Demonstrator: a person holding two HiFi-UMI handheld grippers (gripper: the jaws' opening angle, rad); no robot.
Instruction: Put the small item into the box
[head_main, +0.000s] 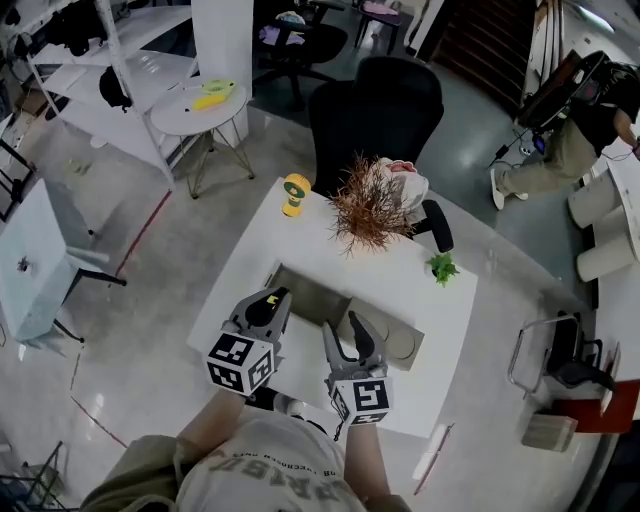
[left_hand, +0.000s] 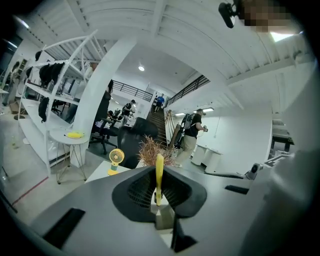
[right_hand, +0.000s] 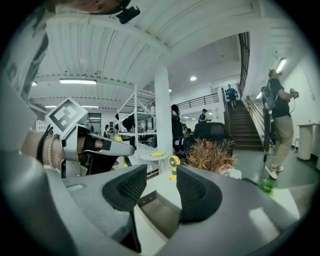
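Note:
A thin yellow item (left_hand: 159, 172) stands upright between the pads of my left gripper (left_hand: 159, 194), which is shut on it. In the head view this left gripper (head_main: 273, 300) hovers over the left end of the open grey-brown box (head_main: 312, 297) on the white table (head_main: 440, 310). My right gripper (head_main: 347, 335) is beside it, over the box's right half, jaws open and empty. In the right gripper view, the right gripper (right_hand: 161, 192) stands open above the box (right_hand: 159, 212), with the left gripper (right_hand: 107, 146) at the left.
At the table's far edge stand a small yellow fan (head_main: 295, 193), a dried brown plant (head_main: 372, 210) and a little green plant (head_main: 442, 266). A black office chair (head_main: 375, 110) is behind the table. A person (head_main: 570, 150) stands at the far right.

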